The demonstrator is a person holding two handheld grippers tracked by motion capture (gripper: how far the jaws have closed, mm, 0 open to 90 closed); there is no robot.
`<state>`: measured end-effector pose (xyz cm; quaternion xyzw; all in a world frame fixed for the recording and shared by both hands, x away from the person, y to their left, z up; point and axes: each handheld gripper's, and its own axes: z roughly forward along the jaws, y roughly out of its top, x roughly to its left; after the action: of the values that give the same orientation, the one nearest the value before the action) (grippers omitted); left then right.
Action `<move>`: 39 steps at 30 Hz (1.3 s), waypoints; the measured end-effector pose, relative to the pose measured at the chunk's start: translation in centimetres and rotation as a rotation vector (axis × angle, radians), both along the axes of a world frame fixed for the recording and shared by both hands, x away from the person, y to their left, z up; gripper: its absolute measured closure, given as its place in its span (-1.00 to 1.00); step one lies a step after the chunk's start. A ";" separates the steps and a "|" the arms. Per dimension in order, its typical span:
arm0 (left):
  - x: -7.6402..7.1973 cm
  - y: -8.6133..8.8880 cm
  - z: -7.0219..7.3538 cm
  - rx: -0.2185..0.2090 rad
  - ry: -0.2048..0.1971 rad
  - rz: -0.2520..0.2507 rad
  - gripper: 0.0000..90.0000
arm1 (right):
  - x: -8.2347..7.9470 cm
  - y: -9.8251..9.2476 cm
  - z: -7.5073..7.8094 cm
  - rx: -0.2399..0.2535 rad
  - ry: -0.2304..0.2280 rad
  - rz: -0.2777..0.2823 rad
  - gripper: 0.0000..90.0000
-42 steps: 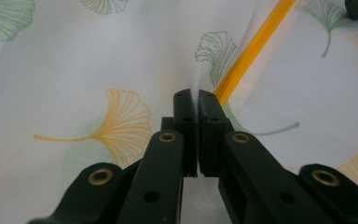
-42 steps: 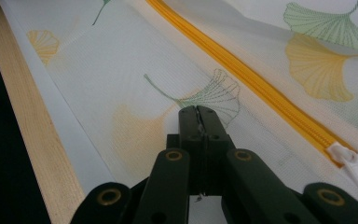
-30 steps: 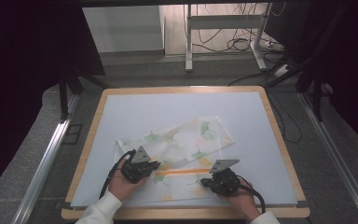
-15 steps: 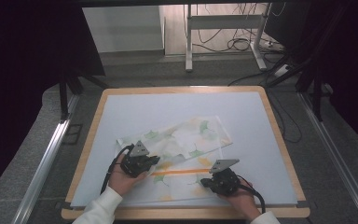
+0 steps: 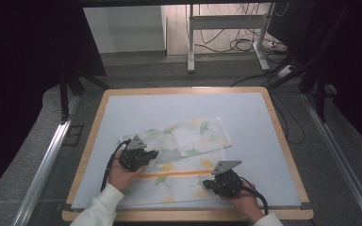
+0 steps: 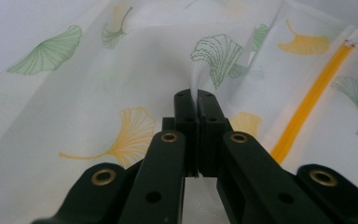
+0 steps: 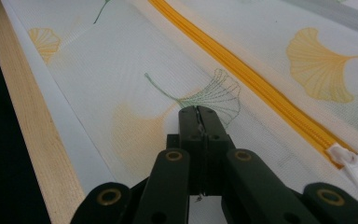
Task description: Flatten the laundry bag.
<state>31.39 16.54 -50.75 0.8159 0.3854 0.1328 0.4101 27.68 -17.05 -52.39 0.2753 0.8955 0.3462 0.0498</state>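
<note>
Both tools, left tool point(image 6: 195, 100) and right tool point(image 7: 199, 116), pinch the mesh bag point(image 5: 188, 155) (ginkgo print) flat on the table point(image 5: 169, 108).

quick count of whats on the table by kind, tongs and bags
tongs: 2, the left tongs and the right tongs, each shut on mesh
leaf-print mesh laundry bags: 2, the zip bag with the orange zipper nearer the person, and the far bag lying partly over it
total: 4
</note>
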 end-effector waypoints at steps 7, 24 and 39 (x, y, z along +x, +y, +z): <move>0.7 1.0 -0.1 -0.006 -0.004 0.052 0.98 | 0.0 0.0 0.0 -0.002 -0.002 0.004 0.98; 2.1 2.1 0.1 -0.026 -0.010 0.092 0.99 | 0.1 0.0 0.0 0.000 0.005 0.005 0.98; 3.4 3.5 -0.3 -0.081 0.009 0.145 0.99 | 0.1 -0.1 0.0 0.004 0.008 0.004 0.98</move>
<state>34.76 20.02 -51.02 0.7692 0.4502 0.1430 0.4304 27.79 -17.11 -52.40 0.2750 0.8954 0.3472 0.0452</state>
